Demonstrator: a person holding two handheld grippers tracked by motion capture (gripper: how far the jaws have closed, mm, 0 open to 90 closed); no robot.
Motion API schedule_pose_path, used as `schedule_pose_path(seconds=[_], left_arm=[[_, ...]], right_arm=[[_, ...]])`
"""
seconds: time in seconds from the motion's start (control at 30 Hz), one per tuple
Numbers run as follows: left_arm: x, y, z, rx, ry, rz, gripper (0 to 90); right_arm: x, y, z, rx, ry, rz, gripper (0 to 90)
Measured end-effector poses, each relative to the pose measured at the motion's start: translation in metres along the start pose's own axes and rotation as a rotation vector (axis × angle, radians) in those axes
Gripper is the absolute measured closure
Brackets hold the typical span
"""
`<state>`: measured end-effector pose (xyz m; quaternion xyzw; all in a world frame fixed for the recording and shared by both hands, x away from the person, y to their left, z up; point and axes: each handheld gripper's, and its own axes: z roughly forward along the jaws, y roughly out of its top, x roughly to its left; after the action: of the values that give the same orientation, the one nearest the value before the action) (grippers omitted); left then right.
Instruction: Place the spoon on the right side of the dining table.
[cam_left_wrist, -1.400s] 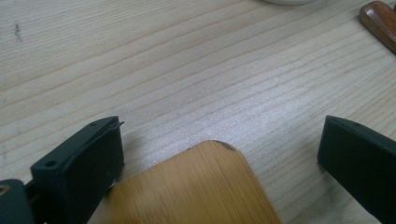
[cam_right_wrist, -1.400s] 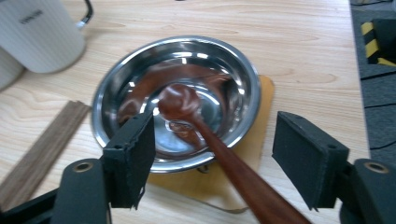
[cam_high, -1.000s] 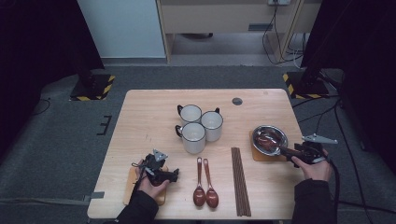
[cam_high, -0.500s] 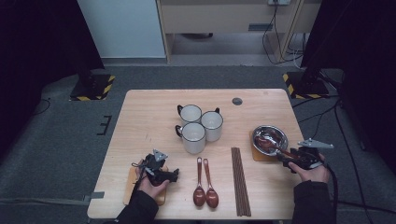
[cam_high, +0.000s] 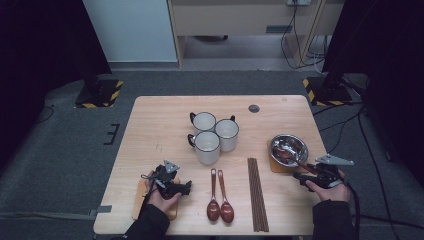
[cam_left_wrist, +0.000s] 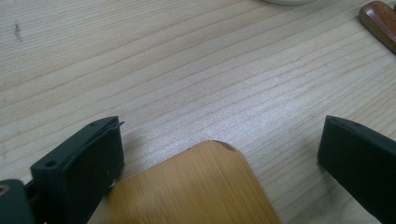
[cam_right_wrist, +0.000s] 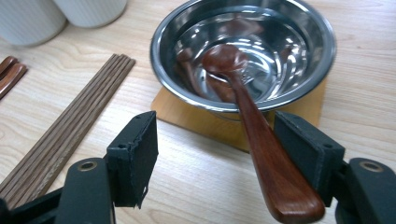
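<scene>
This looks like a lab or test room, not a home. A small wooden table (cam_high: 165, 125) stands alone on grey carpet (cam_high: 60, 150). Dark curtains (cam_high: 45, 40) hang left and right, and cables (cam_high: 300, 35) trail on the far floor.

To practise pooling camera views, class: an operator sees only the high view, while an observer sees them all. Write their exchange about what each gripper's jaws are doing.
Operator: Has the right gripper gripped the spoon?
Observer: No. The right gripper is open. The spoon has its handle between the jaws, with a wide gap on one side, and its head lies in the bowl.
Operator: And the left gripper?
Observer: The left gripper is open too, with its jaws on either side of a bamboo mat corner.
</scene>
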<state>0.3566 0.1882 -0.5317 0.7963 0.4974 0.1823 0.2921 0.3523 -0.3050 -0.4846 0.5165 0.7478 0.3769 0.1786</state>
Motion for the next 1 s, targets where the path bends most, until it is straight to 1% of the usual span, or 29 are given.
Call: schedule_pose_path(seconds=[0.13,0.23,0.43,0.6,0.63,0.8,1.0], left_arm=[[0.000,0.000,0.000,0.000,0.000,0.000,0.0],[0.000,0.000,0.000,0.000,0.000,0.000,0.0],[0.000,0.000,0.000,0.000,0.000,0.000,0.0],[0.000,0.000,0.000,0.000,0.000,0.000,0.0],[0.000,0.000,0.000,0.000,0.000,0.000,0.0],[0.000,0.000,0.000,0.000,0.000,0.000,0.0],[0.000,0.000,0.000,0.000,0.000,0.000,0.0]], right_arm=[[0.008,0.000,0.001,-0.002,0.008,-0.007,32.4],[0.010,0.000,-0.002,-0.012,0.013,-0.018,32.6],[0.013,0.000,-0.004,-0.024,0.022,-0.011,33.4],[0.016,0.001,-0.004,-0.029,0.039,-0.009,34.6],[0.017,0.001,-0.003,-0.033,0.051,-0.005,34.6],[0.021,0.001,-0.001,-0.027,0.062,-0.008,35.0],[0.026,0.003,0.001,-0.034,0.084,-0.014,35.5]])
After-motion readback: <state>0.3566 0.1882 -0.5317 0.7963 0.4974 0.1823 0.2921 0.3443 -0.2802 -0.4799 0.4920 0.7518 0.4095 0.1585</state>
